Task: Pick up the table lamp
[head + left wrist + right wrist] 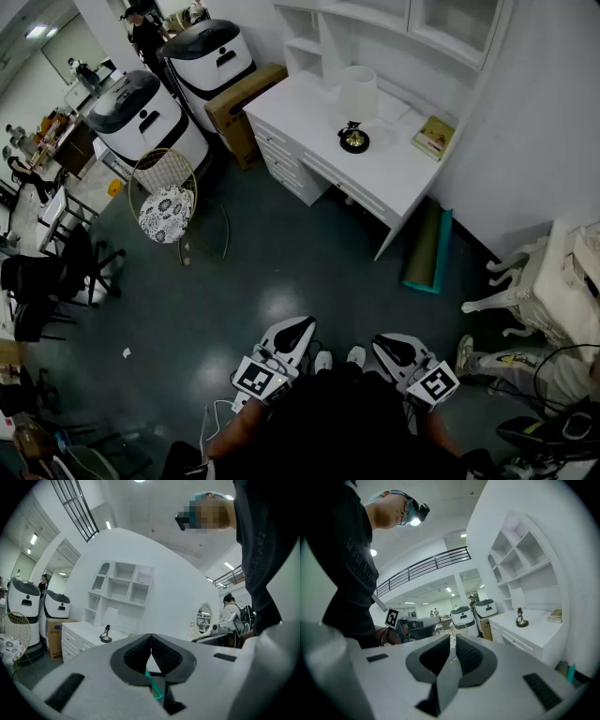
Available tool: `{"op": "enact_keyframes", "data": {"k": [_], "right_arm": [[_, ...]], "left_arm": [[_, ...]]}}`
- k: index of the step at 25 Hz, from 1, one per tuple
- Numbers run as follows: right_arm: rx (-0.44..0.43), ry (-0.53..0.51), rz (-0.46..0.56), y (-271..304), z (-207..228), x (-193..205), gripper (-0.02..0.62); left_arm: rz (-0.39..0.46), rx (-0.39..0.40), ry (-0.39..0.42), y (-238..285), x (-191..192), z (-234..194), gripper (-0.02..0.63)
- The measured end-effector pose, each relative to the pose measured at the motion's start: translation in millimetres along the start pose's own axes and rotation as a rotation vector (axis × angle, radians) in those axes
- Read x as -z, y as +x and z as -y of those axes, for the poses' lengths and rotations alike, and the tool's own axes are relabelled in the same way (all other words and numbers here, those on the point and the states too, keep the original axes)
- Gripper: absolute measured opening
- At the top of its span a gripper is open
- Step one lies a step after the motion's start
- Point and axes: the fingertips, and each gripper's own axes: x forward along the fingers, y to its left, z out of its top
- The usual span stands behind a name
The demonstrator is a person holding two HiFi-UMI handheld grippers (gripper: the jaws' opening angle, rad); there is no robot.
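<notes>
While the person stands on the dark floor (281, 272), well apart from the bench (309, 98), both tools sit low by the body, pointing roughly level toward it. On the left hand-held gripper (151, 637) the jaws are together, tips touching, nothing between. On the right hand-held gripper (453, 640) the jaws are nearly together, with a thin gap at the tips and nothing in it. Upright on the white bench is the lamp (357, 108), white shade on top, dark round base on the surface, set toward the back below the shelf unit (375, 28) and well apart from both tools. 1 book (433, 138) lies on the bench right of the lamp, not touching it. Down on the floor by the bench's right leg is a teal roll (428, 248). Left of the bench sits a cardboard box (246, 101), then 2 white machines (141, 117), and a wire chair (164, 192) with a patterned cushion.
</notes>
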Motion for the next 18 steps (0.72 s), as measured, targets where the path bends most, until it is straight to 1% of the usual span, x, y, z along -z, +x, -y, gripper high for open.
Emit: {"op": "enact_keyframes", "data": {"k": [2,4,7,9,12,13,14,17,18], "right_arm": [[0.004,0.004,0.011,-6,6,-2,0.055],[0.006,0.013,0.031,-12,13,-5,0.055],[-0.001,0.021,0.06,-22,25,-8,0.055],[-0.018,0.017,0.073,-25,32,-7,0.055],[-0.032,0.013,0.111,-31,43,-8,0.055],[-0.031,0.012,0.108,-33,46,-6,0.055],[-0.026,0.007,0.097,-36,49,-2,0.055],[-0.013,-0.032,0.072,-38,53,4,0.055],[-0.012,-0.036,0.06,-38,55,6,0.055]], "left_arm": [[0.046,0.006,0.013,8,-8,4,0.018],[0.064,0.012,0.022,16,-14,10,0.018],[0.113,0.019,0.041,27,-24,20,0.018],[0.104,-0.001,0.043,30,-24,23,0.018],[0.04,-0.042,0.036,32,-17,29,0.018],[0.025,-0.051,0.037,32,-15,31,0.018],[0.024,-0.055,0.04,32,-14,32,0.018],[0.063,-0.045,0.053,37,-15,35,0.018],[0.06,-0.045,0.054,40,-15,36,0.018]]}}
